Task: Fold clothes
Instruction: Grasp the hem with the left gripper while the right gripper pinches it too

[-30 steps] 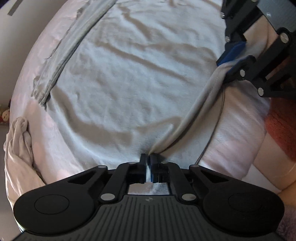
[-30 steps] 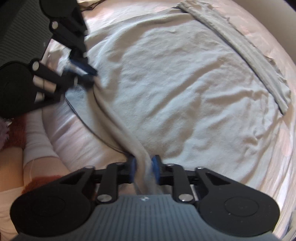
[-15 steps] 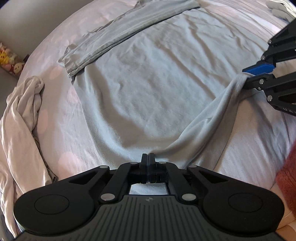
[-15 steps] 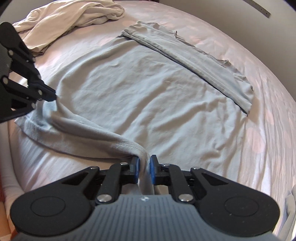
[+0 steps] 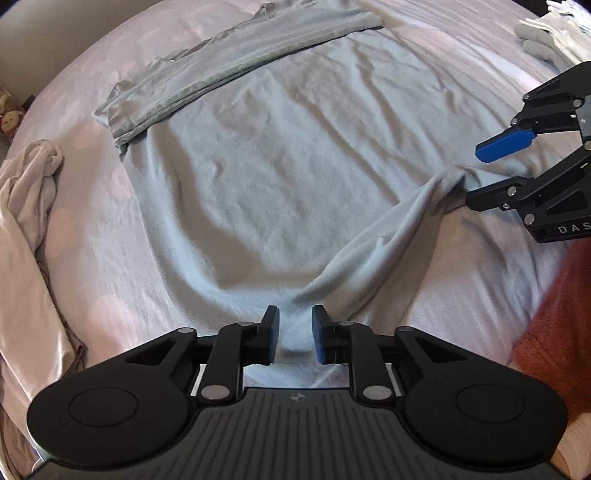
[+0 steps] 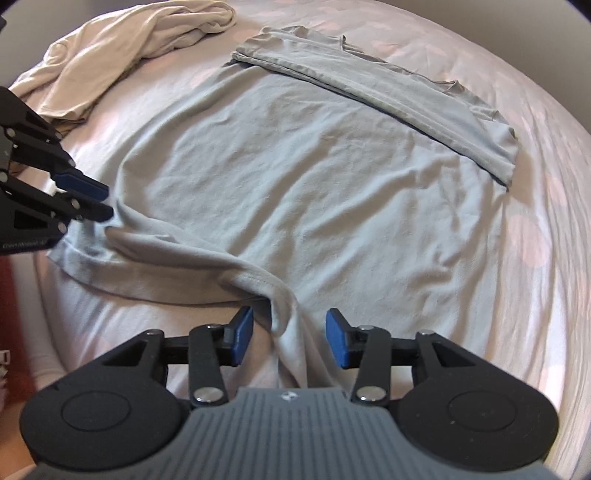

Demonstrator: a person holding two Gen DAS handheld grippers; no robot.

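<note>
Both sets of jaws gape apart! The left gripper (image 5: 294,334) and right gripper (image 6: 289,341) straddle the near edge of the grey T-shirt (image 6: 295,177), which lies spread on the pink bedsheet (image 6: 535,236), a rumpled ridge running between them. Far side folded over already. Bare sheet all around. Right view catches the beige garment (image 6: 110,62) heaped beyond; only the left view shows white cloth (image 5: 550,33) top right.

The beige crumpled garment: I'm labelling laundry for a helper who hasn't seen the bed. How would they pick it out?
On the pale pink bedsheet, find the big light grey T-shirt spread flat. The beige crumpled garment lies beyond its far left corner. Unlike the flat shirt, it is bunched in a long heap and is warmer in colour.
</note>
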